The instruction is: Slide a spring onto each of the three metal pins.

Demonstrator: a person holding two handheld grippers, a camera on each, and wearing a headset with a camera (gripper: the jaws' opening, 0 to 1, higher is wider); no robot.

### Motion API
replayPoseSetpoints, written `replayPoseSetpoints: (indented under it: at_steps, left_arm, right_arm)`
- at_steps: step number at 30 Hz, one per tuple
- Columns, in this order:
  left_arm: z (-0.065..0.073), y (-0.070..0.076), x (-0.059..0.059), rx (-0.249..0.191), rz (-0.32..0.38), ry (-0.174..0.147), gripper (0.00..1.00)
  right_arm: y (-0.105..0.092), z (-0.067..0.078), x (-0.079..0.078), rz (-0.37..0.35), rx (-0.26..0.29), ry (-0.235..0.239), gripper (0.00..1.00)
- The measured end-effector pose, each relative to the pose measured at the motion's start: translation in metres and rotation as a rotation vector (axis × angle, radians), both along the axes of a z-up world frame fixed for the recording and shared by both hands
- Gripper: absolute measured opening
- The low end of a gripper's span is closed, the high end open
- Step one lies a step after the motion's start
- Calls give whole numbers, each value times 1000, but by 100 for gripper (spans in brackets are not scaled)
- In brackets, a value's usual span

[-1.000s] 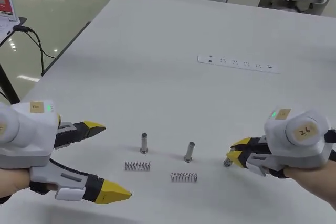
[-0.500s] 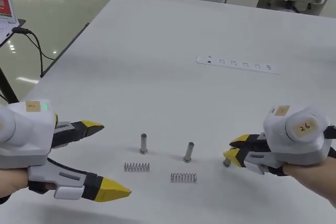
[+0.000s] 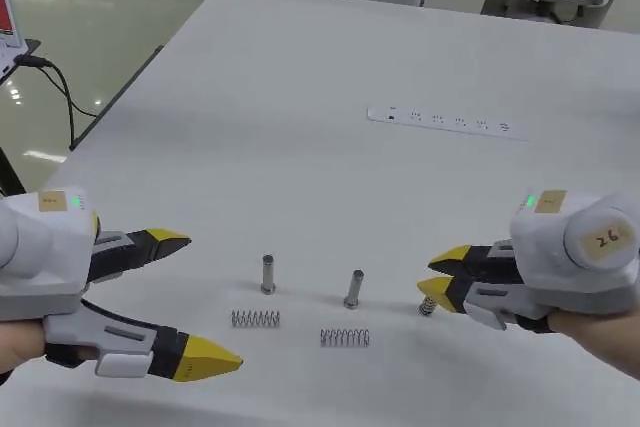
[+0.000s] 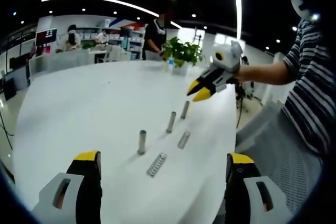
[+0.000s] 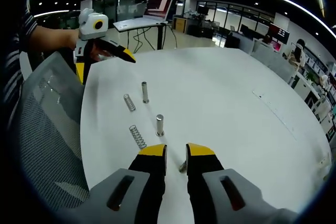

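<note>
Three metal pins stand in a row on the white table (image 3: 300, 127): the left pin (image 3: 268, 274), the middle pin (image 3: 354, 289) and the right pin (image 3: 427, 307), which seems to carry a coil. Two loose springs lie flat in front, one (image 3: 255, 319) by the left pin and one (image 3: 345, 337) by the middle pin. My left gripper (image 3: 190, 299) stands wide open, left of the pins. My right gripper (image 3: 438, 275) hovers just above the right pin (image 5: 182, 167), jaws a narrow gap apart, holding nothing. The left gripper view has the pins (image 4: 171, 121) and springs (image 4: 156, 164) ahead.
A white power strip (image 3: 445, 123) lies further back on the table. The table's left edge runs past a black cable (image 3: 50, 77) over the floor. A laptop (image 5: 157, 3) stands on a separate desk. Office chairs stand beyond the far edge.
My right gripper has risen slightly off the right pin and its jaws have parted a little. The left gripper stays open in place. The head camera has tilted slightly.
</note>
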State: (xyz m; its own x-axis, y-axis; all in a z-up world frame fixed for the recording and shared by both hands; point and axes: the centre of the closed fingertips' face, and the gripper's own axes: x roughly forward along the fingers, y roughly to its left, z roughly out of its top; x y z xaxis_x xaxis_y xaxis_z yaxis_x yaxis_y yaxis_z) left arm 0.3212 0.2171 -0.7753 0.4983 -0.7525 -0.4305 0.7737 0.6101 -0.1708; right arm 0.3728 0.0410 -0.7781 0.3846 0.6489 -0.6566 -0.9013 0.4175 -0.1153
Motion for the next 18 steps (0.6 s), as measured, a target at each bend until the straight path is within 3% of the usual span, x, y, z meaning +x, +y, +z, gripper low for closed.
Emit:
replayPoseSetpoints:
  at_steps: [13,18]
  left_arm:
    - [0,2,2,2,3,0,96]
    - [0,2,1,2,4,2,96]
  right_arm:
    - [3,7,-10,56,-21,-21,12]
    - [14,7,-16,102,-31,-23,12]
